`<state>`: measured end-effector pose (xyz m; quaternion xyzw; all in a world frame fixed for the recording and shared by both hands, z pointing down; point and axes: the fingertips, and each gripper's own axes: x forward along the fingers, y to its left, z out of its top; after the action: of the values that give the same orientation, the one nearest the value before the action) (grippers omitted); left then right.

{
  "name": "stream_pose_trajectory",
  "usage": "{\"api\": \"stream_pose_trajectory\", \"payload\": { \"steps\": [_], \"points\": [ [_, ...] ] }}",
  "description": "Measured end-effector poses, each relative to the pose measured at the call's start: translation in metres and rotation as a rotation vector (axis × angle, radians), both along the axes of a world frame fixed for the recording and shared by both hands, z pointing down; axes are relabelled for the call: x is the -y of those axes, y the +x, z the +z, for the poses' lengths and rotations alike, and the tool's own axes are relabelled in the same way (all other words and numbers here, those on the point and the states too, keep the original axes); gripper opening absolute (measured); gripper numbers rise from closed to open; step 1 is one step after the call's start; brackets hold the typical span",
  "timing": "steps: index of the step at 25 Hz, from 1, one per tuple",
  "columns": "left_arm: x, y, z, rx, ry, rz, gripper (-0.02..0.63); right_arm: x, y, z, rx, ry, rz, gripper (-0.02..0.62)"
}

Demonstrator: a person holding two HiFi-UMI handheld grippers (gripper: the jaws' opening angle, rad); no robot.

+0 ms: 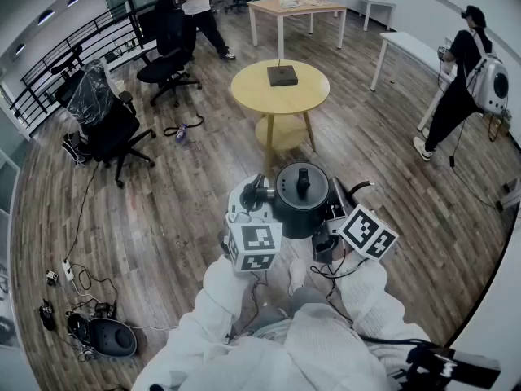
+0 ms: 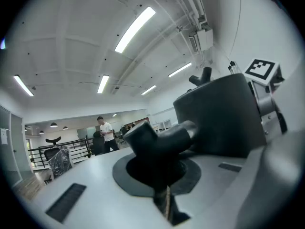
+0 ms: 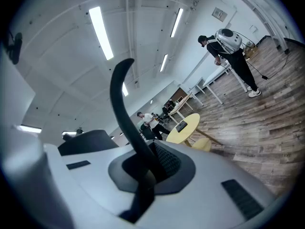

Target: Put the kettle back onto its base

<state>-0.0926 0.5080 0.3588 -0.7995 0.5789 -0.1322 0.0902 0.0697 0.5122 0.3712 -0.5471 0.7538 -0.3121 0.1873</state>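
Observation:
A dark grey kettle (image 1: 301,200) with a knobbed lid hangs in the air in front of me, between both grippers. My left gripper (image 1: 254,195) is shut on the spout (image 2: 159,140), with the kettle body (image 2: 224,116) to its right. My right gripper (image 1: 338,198) is shut on the thin curved black handle (image 3: 125,113); the body (image 3: 86,142) shows at its left. The square black base (image 1: 282,75) lies on the round yellow table (image 1: 256,92) ahead of me. That table (image 3: 188,124) and the base (image 3: 181,126) also appear in the right gripper view.
Two black office chairs (image 1: 114,129) stand to the left, with cables and a power strip (image 1: 69,274) on the wooden floor. One person (image 1: 460,80) stands at the right by a white table (image 1: 411,47), another (image 1: 195,6) at the back. A wooden table (image 1: 297,8) stands farther off.

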Motion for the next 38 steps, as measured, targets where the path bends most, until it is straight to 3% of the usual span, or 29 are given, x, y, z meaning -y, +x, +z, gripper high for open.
{"api": "stream_pose_trajectory", "payload": {
  "steps": [10,30,38],
  "points": [
    [0.057,0.014,0.004,0.006,0.009,-0.017,0.012,0.061,0.015,0.005,0.003,-0.008,-0.004,0.012],
    [0.246,0.057,0.003,0.01,0.004,-0.075,0.012,0.26,0.059,0.002,0.001,-0.005,-0.056,0.012],
    [0.298,0.078,0.006,-0.001,0.002,-0.082,0.012,0.314,0.079,0.006,-0.007,-0.012,-0.071,0.012]
  ]
}}
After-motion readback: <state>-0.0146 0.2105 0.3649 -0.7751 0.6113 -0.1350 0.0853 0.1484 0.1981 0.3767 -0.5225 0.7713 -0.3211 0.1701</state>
